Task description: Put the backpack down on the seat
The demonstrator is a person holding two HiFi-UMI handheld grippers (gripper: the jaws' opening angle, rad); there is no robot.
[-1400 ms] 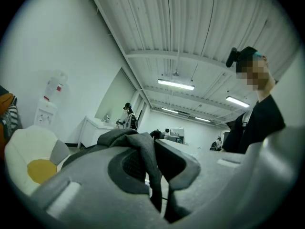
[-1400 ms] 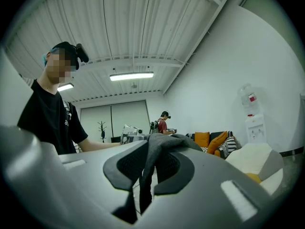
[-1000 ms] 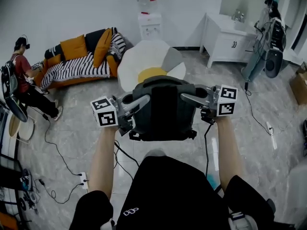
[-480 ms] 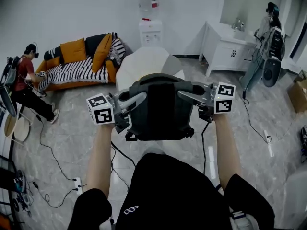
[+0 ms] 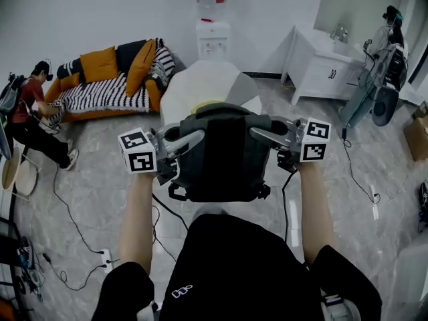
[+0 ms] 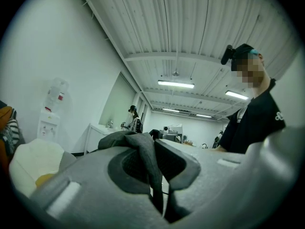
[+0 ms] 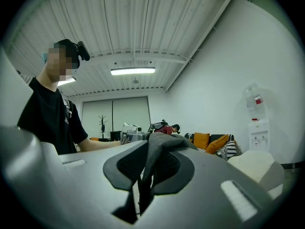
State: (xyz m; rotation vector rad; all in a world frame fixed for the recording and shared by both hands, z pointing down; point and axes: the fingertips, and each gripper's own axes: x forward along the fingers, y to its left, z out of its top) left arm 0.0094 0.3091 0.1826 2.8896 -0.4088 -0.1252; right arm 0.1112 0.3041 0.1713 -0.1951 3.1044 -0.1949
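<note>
A dark grey backpack [image 5: 221,156] hangs in the air in front of my chest in the head view. My left gripper [image 5: 184,141] is shut on its left shoulder strap [image 6: 147,163], whose grey fabric is pinched between the jaws. My right gripper [image 5: 264,134] is shut on the right strap [image 7: 151,163] the same way. Beyond the backpack, on the floor, stands the white flower-shaped seat [image 5: 204,85] with a yellow centre [image 5: 200,105], mostly hidden behind the bag's top.
An orange sofa [image 5: 107,89] with striped blanket stands back left, a seated person [image 5: 33,116] beside it. A water dispenser [image 5: 212,35] stands by the wall, with a white cabinet [image 5: 328,69] and another person [image 5: 384,59] at right. Cables [image 5: 73,219] cross the floor.
The view has shifted: the white seat now lies closer, right behind the backpack. Both grippers keep the same hold on the straps.
</note>
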